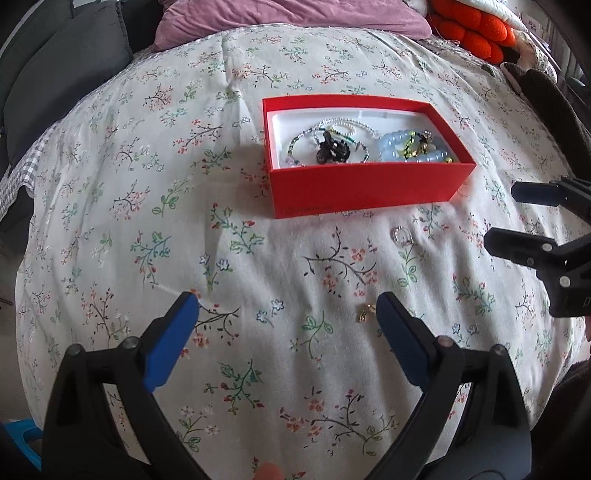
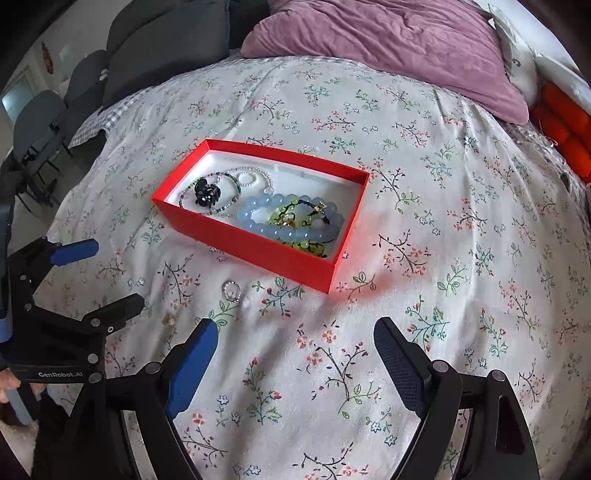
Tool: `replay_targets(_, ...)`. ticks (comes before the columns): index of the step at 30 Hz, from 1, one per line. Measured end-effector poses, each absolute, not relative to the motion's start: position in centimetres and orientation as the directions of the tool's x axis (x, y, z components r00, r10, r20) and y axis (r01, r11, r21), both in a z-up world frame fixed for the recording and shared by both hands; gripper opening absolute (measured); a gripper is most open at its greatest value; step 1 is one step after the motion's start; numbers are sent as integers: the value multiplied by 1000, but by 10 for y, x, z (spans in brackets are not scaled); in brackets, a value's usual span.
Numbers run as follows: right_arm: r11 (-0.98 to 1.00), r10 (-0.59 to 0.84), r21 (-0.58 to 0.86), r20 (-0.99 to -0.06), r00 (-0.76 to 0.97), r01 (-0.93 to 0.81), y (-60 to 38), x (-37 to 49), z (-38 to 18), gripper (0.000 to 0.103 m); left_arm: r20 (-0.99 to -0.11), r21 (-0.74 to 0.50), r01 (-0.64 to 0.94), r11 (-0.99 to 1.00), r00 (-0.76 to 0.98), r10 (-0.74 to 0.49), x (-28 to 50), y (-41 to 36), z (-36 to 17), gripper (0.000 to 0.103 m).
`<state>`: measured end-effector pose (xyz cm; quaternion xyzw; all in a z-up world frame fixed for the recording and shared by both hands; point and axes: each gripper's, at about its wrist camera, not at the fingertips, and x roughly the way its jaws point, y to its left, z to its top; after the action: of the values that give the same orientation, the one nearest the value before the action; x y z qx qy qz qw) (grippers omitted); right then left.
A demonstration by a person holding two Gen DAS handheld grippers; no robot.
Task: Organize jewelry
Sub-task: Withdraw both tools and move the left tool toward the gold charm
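A red box (image 1: 369,186) (image 2: 255,242) with a white inside sits on the floral bedspread. It holds a pale blue bead bracelet (image 1: 430,151) (image 2: 266,218), a green bead bracelet (image 2: 295,214), a pearl strand (image 1: 354,123) (image 2: 255,177), a thin beaded bracelet and a black hair clip (image 1: 332,149) (image 2: 207,194). A small silver ring (image 1: 402,235) (image 2: 231,290) lies on the bedspread in front of the box. A small gold piece (image 1: 364,313) (image 2: 170,319) lies nearer, just beside my left gripper's right finger. My left gripper (image 1: 288,314) (image 2: 110,273) is open and empty. My right gripper (image 2: 295,341) (image 1: 506,214) is open and empty.
A purple pillow (image 2: 388,48) lies at the head of the bed. An orange plush (image 1: 469,29) (image 2: 565,125) sits at the far right. Grey cushions (image 2: 166,40) and chairs stand to the left. The floral bedspread (image 2: 443,221) spreads all around the box.
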<state>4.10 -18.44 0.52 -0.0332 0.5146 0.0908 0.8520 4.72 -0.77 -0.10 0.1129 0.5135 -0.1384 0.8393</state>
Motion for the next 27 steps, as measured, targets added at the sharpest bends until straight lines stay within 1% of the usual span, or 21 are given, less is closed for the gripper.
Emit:
replay_targets(5, 981, 95, 9, -897, 433, -196, -184, 38, -5, 88, -904, 45, 361, 932, 412, -116, 42, -5, -9, 96)
replay_targets(10, 978, 73, -17, -904, 420, -206, -184, 35, -13, 88, -915, 34, 419, 907, 379, -141, 32, -14, -22, 96)
replay_targets(14, 975, 63, -32, -910, 410, -219, -183, 32, -18, 88, -915, 59, 475, 878, 378, -143, 24, -24, -29, 96)
replay_targets(18, 971, 52, -48, -916, 398, -236, -182, 30, -23, 88, -915, 42, 501, 864, 367, -169, 20, -31, -29, 96)
replay_targets(21, 970, 49, -51, -918, 394, -239, -183, 30, -26, 88, -915, 19, 516, 856, 353, -193, 19, -35, -29, 87)
replay_targets(22, 970, 49, -50, -918, 392, -238, -184, 30, -26, 88, -915, 11, 520, 854, 350, -201, 19, -37, -30, 82)
replay_targets(23, 970, 49, -49, -919, 392, -237, -183, 30, -26, 88, -915, -1, 525, 851, 342, -212, 18, -39, -30, 74)
replay_targets(24, 970, 50, -48, -919, 390, -237, -183, 30, -26, 88, -916, -15, 530, 848, 332, -223, 18, -40, -31, 70)
replay_targets(25, 970, 51, -47, -919, 390, -237, -182, 30, -26, 88, -916, -23, 532, 846, 327, -231, 18, -41, -31, 63)
replay_targets(26, 970, 52, -46, -919, 390, -238, -182, 30, -26, 88, -915, -29, 536, 844, 325, -237, 17, -43, -32, 59)
replay_targets(27, 970, 53, -45, -919, 390, -239, -181, 30, -26, 88, -914, -31, 540, 841, 325, -243, 17, -45, -32, 57)
